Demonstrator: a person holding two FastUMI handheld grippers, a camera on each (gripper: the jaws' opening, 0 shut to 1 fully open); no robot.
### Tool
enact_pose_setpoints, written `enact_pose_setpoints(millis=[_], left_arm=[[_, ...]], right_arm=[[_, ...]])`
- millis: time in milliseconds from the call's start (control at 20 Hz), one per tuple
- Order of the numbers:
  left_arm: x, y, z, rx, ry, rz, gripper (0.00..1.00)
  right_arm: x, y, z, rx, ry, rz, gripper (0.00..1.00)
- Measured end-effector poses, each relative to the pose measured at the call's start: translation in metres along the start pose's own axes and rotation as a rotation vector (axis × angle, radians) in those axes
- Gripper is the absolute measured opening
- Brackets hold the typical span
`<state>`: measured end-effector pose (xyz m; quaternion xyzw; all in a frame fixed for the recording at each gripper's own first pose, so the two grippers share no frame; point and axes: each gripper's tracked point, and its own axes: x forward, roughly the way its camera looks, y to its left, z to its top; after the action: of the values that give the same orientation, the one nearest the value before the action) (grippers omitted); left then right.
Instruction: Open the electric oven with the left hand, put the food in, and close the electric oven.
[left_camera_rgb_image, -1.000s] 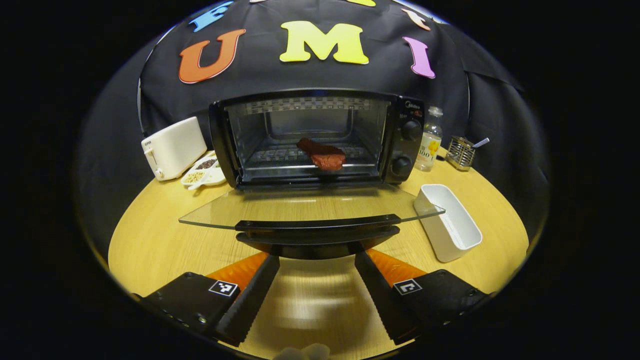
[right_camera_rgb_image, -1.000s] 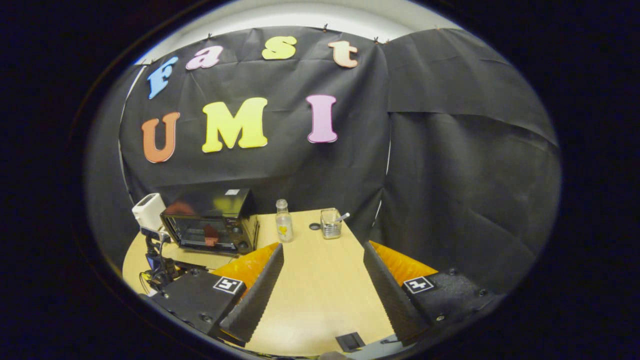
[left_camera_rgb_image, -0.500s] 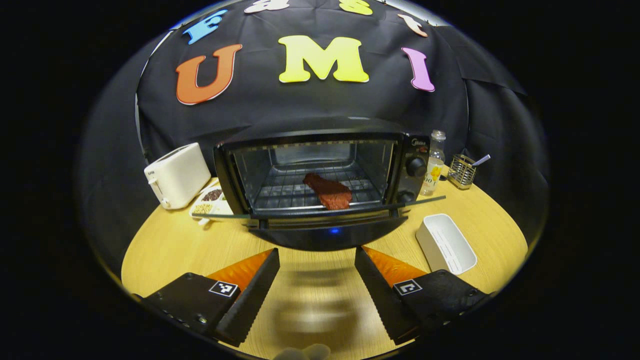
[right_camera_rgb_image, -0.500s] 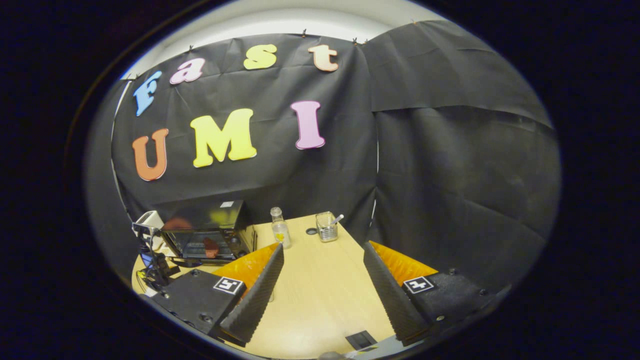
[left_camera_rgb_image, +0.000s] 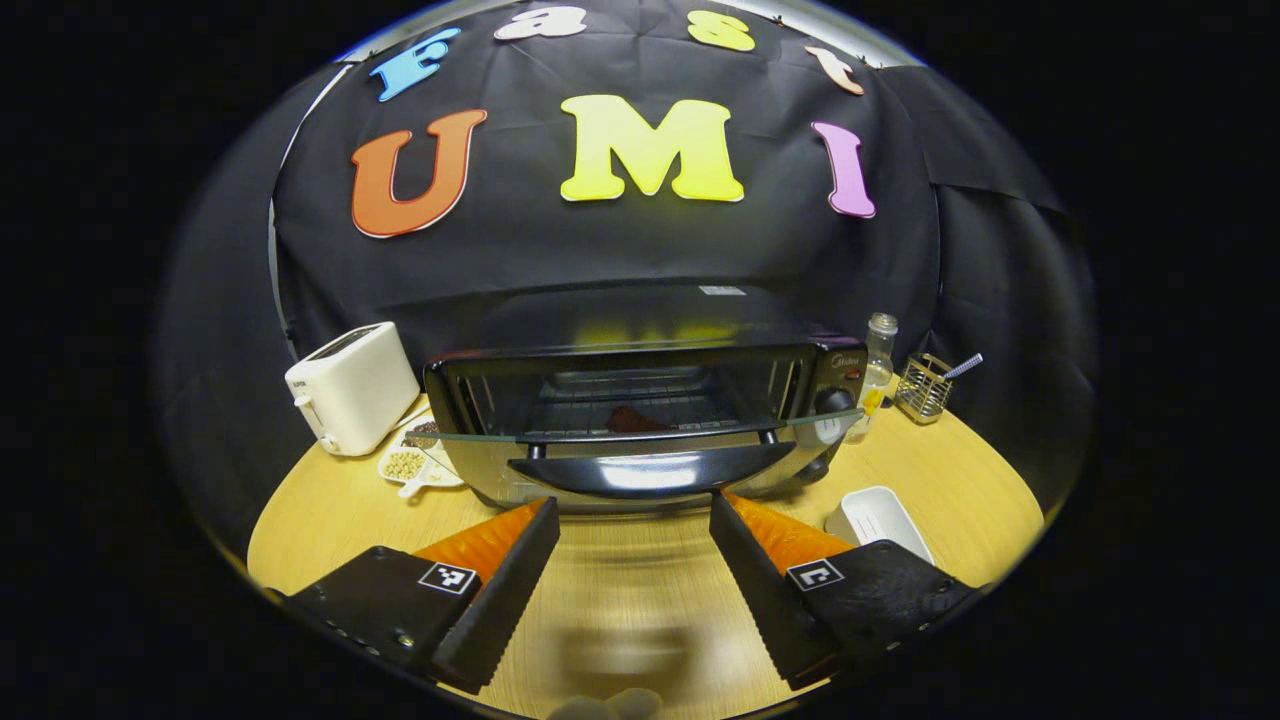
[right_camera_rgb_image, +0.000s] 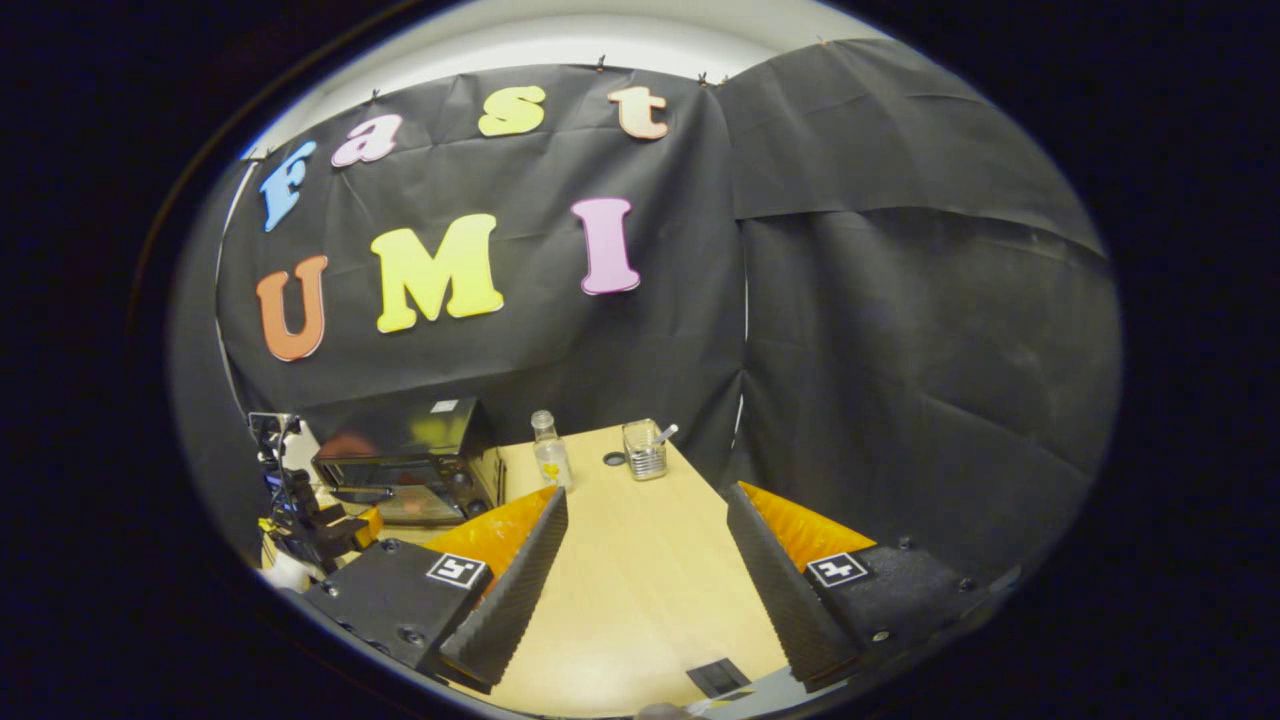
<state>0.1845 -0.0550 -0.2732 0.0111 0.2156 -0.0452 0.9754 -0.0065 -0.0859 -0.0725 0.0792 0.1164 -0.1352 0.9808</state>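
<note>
Since the earlier frames, the glass door (left_camera_rgb_image: 640, 440) of the black electric oven (left_camera_rgb_image: 640, 400) has swung up from lying flat to a half-raised tilt, and the oven now sits lower in the left gripper view, so its dark top is visible. Its black curved handle (left_camera_rgb_image: 650, 470) is just above the left gripper (left_camera_rgb_image: 633, 545), whose two fingers stand wide apart at the bottom of the frame and hold nothing. Whether the fingers touch the handle, I cannot tell.

Behind the door, the reddish-brown piece of food (left_camera_rgb_image: 628, 420) lies on the wire rack inside the oven, in the centre of the frame.

At the left of the oven stands a white toaster (left_camera_rgb_image: 352, 388), and below it, a small white dish with grains (left_camera_rgb_image: 410, 462). At the right there are a small clear bottle (left_camera_rgb_image: 878, 350), a wire holder (left_camera_rgb_image: 922, 388) and, lower, a white rectangular container (left_camera_rgb_image: 880, 515), all on the round light wooden table (left_camera_rgb_image: 330, 510).

In the right gripper view, the right gripper (right_camera_rgb_image: 645, 555) is also spread open and empty above the table, well apart from the oven, which sits at the left middle of the frame. The left gripper appears there at the left edge, in front of the oven.
</note>
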Motion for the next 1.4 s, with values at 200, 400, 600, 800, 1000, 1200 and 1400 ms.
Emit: enact_pose_setpoints(millis=[200,400,600,800,1000,1200,1400], left_arm=[[0.009,-0.002,0.017,-0.004,-0.033,-0.007,0.97],[0.015,-0.007,0.011,-0.025,-0.016,-0.019,0.97],[0.01,-0.011,0.006,-0.022,-0.011,-0.017,0.97],[-0.005,-0.015,0.005,-0.007,-0.01,-0.013,0.97],[-0.048,-0.021,0.027,0.012,-0.061,0.003,0.97],[-0.121,-0.035,0.069,0.016,-0.167,0.012,0.96],[-0.208,-0.035,0.109,-0.034,-0.279,0.051,0.97]], right_arm=[[-0.005,0.002,0.003,-0.015,-0.009,-0.006,1.0],[-0.008,0.0,0.0,-0.037,0.004,-0.014,1.0],[-0.013,-0.002,-0.002,-0.041,0.009,-0.005,1.0],[-0.018,-0.003,-0.005,-0.036,0.003,0.026,1.0],[-0.023,-0.003,-0.005,-0.03,-0.014,0.083,1.0],[-0.032,-0.004,0.012,-0.061,-0.072,0.165,1.0],[-0.049,-0.004,0.025,-0.098,-0.12,0.284,1.0]])
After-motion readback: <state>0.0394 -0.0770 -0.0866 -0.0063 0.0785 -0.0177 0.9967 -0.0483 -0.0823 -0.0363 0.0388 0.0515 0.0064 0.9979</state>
